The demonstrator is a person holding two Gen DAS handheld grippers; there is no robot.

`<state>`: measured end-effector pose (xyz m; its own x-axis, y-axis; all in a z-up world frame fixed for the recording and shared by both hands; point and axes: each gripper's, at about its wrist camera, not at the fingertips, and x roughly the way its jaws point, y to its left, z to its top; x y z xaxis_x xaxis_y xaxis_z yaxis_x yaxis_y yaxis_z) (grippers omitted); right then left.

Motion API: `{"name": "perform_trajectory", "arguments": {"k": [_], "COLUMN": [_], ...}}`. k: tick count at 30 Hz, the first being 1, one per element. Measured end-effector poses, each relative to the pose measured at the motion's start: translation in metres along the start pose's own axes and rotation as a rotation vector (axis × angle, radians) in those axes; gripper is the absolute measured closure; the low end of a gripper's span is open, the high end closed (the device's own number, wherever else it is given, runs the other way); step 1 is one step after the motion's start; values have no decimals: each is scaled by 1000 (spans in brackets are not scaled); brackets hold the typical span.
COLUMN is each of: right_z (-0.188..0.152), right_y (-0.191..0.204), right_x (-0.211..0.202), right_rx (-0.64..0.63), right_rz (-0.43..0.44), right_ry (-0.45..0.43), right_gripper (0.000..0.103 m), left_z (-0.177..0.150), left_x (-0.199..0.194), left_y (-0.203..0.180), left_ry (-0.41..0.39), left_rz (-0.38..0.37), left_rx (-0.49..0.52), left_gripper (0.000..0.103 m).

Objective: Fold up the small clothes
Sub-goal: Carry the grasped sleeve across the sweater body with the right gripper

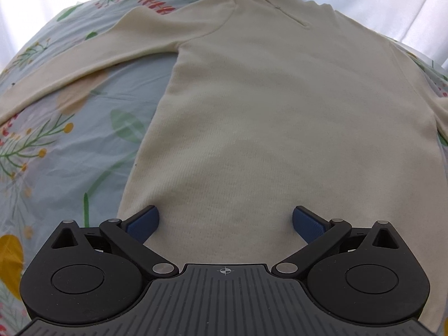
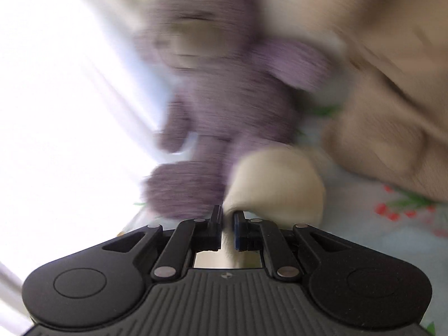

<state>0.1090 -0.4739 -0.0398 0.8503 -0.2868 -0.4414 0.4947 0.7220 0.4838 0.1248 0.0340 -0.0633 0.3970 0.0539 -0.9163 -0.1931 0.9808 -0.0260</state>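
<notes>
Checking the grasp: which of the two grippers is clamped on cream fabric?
The right gripper, shut on cream fabric; the left gripper hangs open above the cream sweater.

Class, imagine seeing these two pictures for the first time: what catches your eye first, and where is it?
A cream sweater lies flat on a flowered sheet, filling the left wrist view, with the left gripper open over its hem. In the blurred right wrist view, a purple stuffed bear sits behind the right gripper, which pinches cream cloth.
</notes>
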Motion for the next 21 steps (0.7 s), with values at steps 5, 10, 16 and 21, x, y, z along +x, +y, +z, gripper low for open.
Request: {"name": "perform_trajectory", "arguments": {"k": [5,10,16,21], "right_z": [-45,-108,-111,-115], "right_y": [136,191,158,138], "right_x": [-26,-19,3,-6], "right_rx": [-378,-526,-406,-370], "right_rz": [391,595,424,373], "right_ry": [60,328,471,491], "right_gripper": [95,50,54,54], "left_z": [33,84,135,148], "left_x": [-20,-21,29,71], "left_y": [-3,-21,-53,-58], "left_ry": [-115,-171,-57,55], "left_rz": [-160,-363,-508,-472], "left_rx": [13,66,79,34], "left_gripper": [0,0,17,28]}}
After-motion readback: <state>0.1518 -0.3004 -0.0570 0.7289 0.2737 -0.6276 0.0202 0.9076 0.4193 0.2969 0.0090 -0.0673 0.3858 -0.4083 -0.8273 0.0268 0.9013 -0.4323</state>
